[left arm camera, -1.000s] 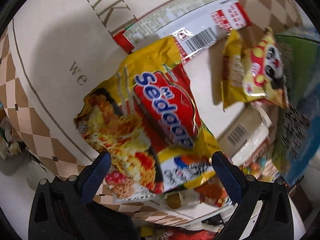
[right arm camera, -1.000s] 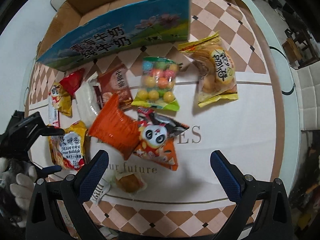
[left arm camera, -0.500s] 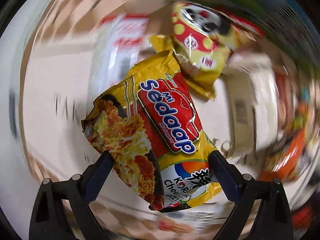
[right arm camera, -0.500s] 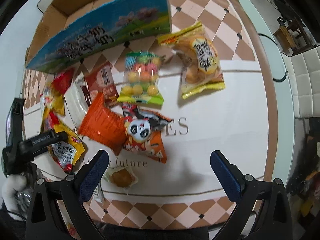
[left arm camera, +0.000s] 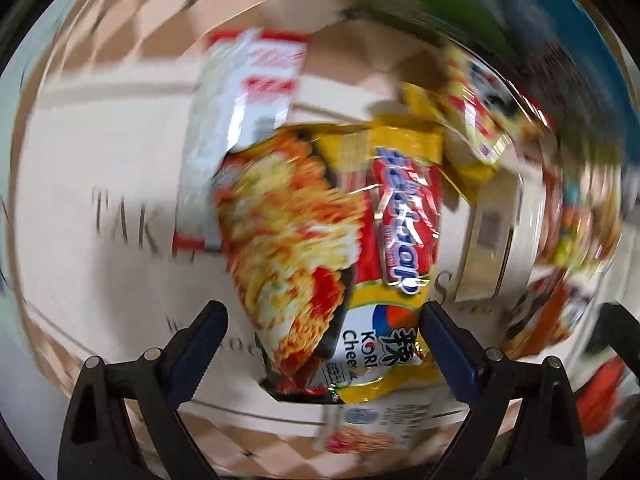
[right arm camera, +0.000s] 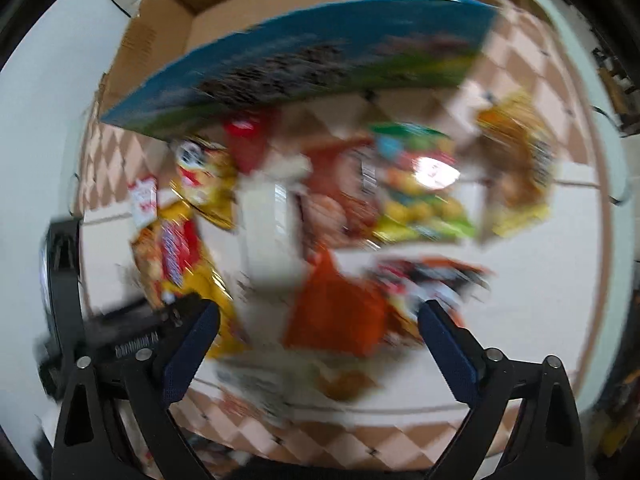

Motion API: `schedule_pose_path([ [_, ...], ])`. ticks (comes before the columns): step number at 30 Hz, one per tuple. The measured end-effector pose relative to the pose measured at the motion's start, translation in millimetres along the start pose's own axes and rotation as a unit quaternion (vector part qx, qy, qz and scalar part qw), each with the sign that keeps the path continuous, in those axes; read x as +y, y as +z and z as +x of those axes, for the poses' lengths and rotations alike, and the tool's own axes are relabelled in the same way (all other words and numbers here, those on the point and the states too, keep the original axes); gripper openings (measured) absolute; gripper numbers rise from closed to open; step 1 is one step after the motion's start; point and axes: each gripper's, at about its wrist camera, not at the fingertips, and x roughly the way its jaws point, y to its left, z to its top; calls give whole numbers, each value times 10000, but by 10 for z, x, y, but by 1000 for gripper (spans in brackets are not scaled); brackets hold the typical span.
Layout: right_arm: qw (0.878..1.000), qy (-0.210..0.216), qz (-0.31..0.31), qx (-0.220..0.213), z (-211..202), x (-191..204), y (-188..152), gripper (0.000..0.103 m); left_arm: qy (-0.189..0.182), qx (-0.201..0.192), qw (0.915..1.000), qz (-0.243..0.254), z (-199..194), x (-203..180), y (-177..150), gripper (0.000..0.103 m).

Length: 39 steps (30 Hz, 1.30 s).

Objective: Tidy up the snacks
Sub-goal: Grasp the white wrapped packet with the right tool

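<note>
Both views are motion-blurred. A yellow and red Mi Sedaap noodle packet (left arm camera: pixel 340 240) hangs between the wide-apart fingers of my left gripper (left arm camera: pixel 322 332), lifted off the tablecloth; I cannot tell what grips it. It also shows in the right wrist view (right arm camera: pixel 176 256), at the left gripper's tip. My right gripper (right arm camera: pixel 316 332) is open and empty above an orange bag (right arm camera: pixel 340 312) and a panda snack bag (right arm camera: pixel 424 284). The open cardboard box (right arm camera: pixel 320 64) with a blue printed side stands at the back.
A white and red packet (left arm camera: pixel 248 120) and a yellow panda bag (left arm camera: pixel 476 100) lie behind the noodles. A candy-ball bag (right arm camera: pixel 420 192), a yellow biscuit bag (right arm camera: pixel 520 164) and a white pack (right arm camera: pixel 272 232) lie on the checkered tablecloth (right arm camera: pixel 520 412).
The noodle packet has come up off the cloth and twisted with my left gripper as it swings right. My right gripper has swung left and closer to the snacks.
</note>
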Motion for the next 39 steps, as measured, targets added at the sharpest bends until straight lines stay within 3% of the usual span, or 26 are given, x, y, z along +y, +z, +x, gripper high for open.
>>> schedule_pose_path([
  [4, 9987, 255, 9, 439, 344, 201, 267, 73, -134, 45, 9986, -510, 69, 87, -124, 98],
  [9, 9966, -119, -182, 795, 668, 351, 388, 70, -83, 88, 9965, -831, 143, 386, -100, 98],
  [11, 9946, -439, -244, 913, 758, 376, 381, 49, -61, 154, 9959, -885, 157, 249, 84, 98],
  [14, 9947, -455, -222, 896, 702, 302, 343, 48, 178, 84, 9973, -712, 127, 68, 293, 93],
  [17, 9913, -489, -247, 1194, 672, 212, 234, 48, 429, -41, 9989, -165, 155, -180, 305, 84],
  [22, 9871, -508, -385, 1469, 671, 180, 20, 48, 896, -42, 9946, 514, 215, -330, 231, 85],
  [26, 9887, -504, -286, 1382, 673, 166, -3, 50, 776, 82, 9966, 265, 418, -359, 283, 86],
  [30, 9890, -480, -235, 1379, 636, 188, -10, 50, 724, 66, 9974, 1, 540, -377, 563, 86],
  [39, 9914, -583, -533, 1039, 465, 330, -232, 48, 862, -352, 9957, -13, 295, -439, 265, 85],
])
